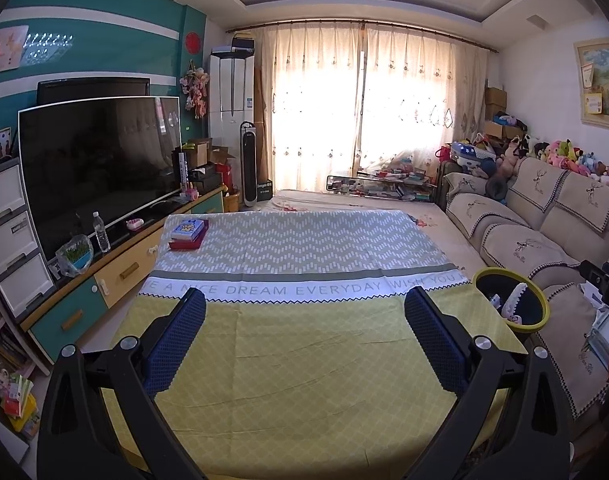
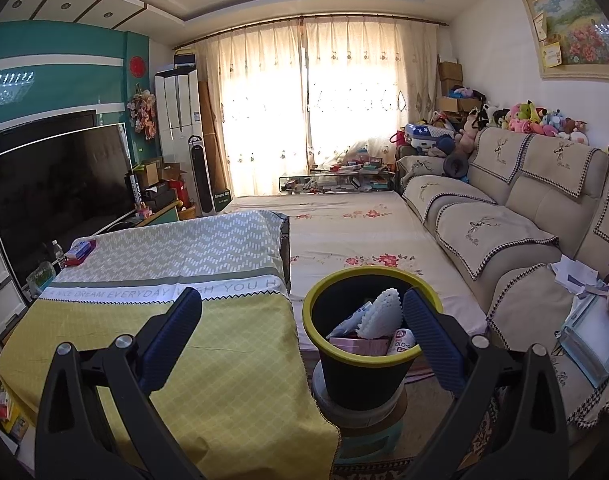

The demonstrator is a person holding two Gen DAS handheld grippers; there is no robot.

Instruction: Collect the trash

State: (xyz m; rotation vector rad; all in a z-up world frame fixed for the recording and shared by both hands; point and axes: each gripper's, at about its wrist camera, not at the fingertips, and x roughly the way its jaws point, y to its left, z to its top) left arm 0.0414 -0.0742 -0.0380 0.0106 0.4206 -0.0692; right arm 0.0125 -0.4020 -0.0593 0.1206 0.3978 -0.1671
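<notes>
Okay, both my jaws wide: left gripper (image 1: pixel 304 316) over yellow tablecloth (image 1: pixel 304 360), right gripper (image 2: pixel 302 320) w/ nothing, by trash bin (image 2: pixel 364 380).

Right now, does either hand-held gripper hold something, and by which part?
Nothing is held. The left hand-held gripper and the right hand-held gripper are both open, with nothing between their fingers.

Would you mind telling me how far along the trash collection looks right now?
Mostly done, it seems: the bin already holds wrappers and a white scalloped piece, and the tablecloth shows no loose trash. Nothing is in hand; the left gripper and right gripper are open. Only the boxes at the far corner remain.
</notes>
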